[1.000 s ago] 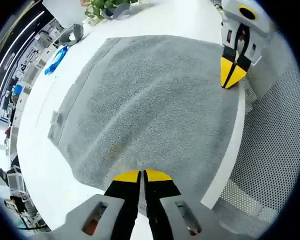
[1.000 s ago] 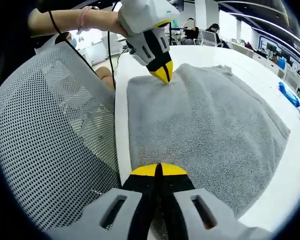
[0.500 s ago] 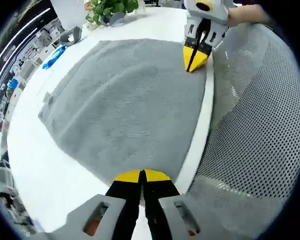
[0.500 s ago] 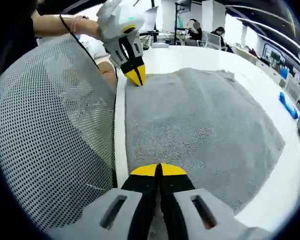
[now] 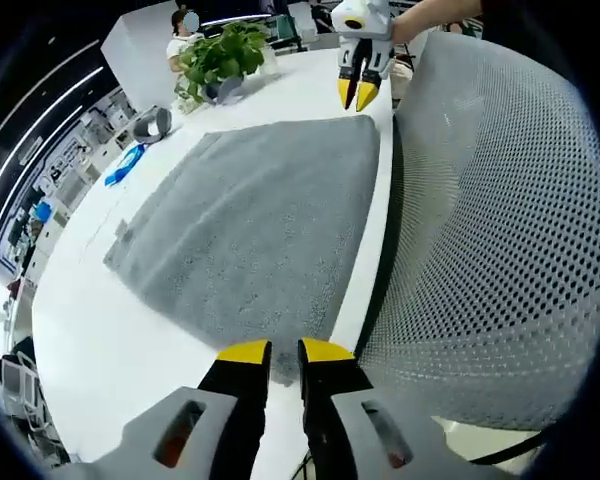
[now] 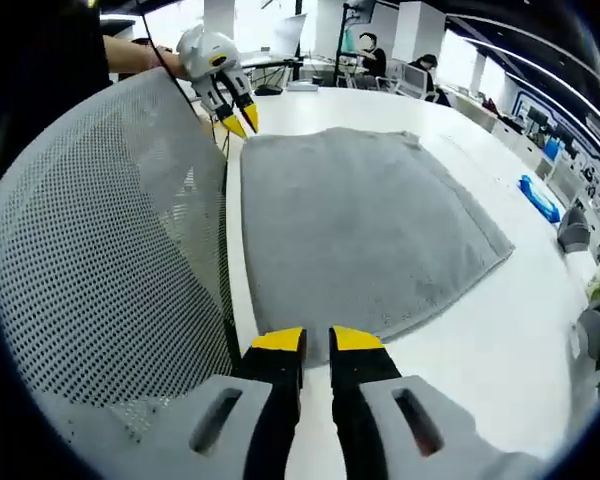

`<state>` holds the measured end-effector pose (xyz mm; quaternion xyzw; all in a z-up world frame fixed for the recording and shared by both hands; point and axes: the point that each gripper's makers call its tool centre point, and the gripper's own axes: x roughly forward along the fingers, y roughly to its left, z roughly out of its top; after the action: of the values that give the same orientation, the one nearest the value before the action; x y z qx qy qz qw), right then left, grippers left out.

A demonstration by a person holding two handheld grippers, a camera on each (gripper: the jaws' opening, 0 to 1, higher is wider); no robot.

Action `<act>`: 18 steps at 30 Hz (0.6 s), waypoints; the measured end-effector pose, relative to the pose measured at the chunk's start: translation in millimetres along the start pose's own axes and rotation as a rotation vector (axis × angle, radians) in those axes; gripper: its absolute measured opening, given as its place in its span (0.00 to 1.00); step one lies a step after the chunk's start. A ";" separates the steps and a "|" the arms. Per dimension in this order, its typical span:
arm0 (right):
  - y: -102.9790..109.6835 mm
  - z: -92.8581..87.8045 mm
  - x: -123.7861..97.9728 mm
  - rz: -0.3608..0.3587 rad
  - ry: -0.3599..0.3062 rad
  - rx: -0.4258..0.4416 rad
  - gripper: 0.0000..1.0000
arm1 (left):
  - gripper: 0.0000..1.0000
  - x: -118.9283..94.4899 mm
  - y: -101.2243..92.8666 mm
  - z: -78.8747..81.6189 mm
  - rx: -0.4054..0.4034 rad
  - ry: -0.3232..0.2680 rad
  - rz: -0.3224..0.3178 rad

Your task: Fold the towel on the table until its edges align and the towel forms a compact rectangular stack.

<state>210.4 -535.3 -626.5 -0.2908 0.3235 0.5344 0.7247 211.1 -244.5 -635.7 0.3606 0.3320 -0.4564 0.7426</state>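
The grey towel (image 5: 260,220) lies flat on the white table (image 5: 110,330) as a rough rectangle, its long edge running along the table's rim. My left gripper (image 5: 285,352) hovers just off one near corner, jaws slightly apart and holding nothing. In the right gripper view the towel (image 6: 360,220) spreads ahead of my right gripper (image 6: 316,340), which is open just short of the other near corner. Each gripper shows far off in the other's view: the right gripper (image 5: 358,92) and the left gripper (image 6: 235,120), both off the cloth with their tips parted.
A grey mesh chair back (image 5: 500,230) presses against the table's near rim, also seen as the chair back (image 6: 100,250). A potted plant (image 5: 220,60), a blue object (image 5: 123,165) and a grey object (image 5: 150,122) sit beyond the towel. A person's hand holds each gripper.
Both grippers were shut on the towel's near edge; now both have opened, let go and drawn back from it. The towel stays lying flat.
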 end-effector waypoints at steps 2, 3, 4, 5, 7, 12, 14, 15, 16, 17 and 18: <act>5.3 -3.5 0.9 0.007 0.017 -0.022 0.10 | 0.14 3.4 -4.1 -7.1 0.040 0.044 -0.028; 8.4 -7.2 3.0 0.014 0.037 -0.051 0.12 | 0.14 4.4 -4.9 -8.5 0.053 0.053 -0.033; 10.9 -9.8 4.7 0.023 0.052 -0.057 0.14 | 0.14 5.9 -5.8 -10.1 0.061 0.057 -0.040; 13.1 -14.7 6.9 0.028 0.083 -0.069 0.14 | 0.14 6.5 -6.2 -10.6 0.057 0.056 -0.043; 16.0 -17.5 11.6 0.035 0.096 -0.087 0.14 | 0.14 7.5 -5.6 -14.5 0.066 0.061 -0.046; 14.5 -20.6 17.3 0.041 0.138 -0.123 0.13 | 0.14 10.6 -4.4 -20.6 0.070 0.086 -0.055; 13.6 -21.6 20.1 0.047 0.149 -0.121 0.12 | 0.14 12.7 -2.9 -19.4 0.062 0.080 -0.057; 13.1 -23.3 21.2 0.045 0.161 -0.123 0.10 | 0.14 13.4 -0.4 -19.3 0.049 0.084 -0.054; 13.3 -24.5 22.6 0.046 0.171 -0.127 0.10 | 0.13 13.6 0.3 -18.8 0.049 0.085 -0.051; 13.9 -24.8 23.6 0.047 0.175 -0.127 0.10 | 0.13 13.9 0.3 -18.1 0.040 0.086 -0.057; 14.2 -24.8 24.2 0.047 0.177 -0.127 0.09 | 0.12 14.2 0.1 -18.3 0.031 0.088 -0.061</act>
<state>198.2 -536.5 -661.9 -0.3744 0.3585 0.5430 0.6607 213.4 -235.4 -656.8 0.3817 0.3681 -0.4675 0.7073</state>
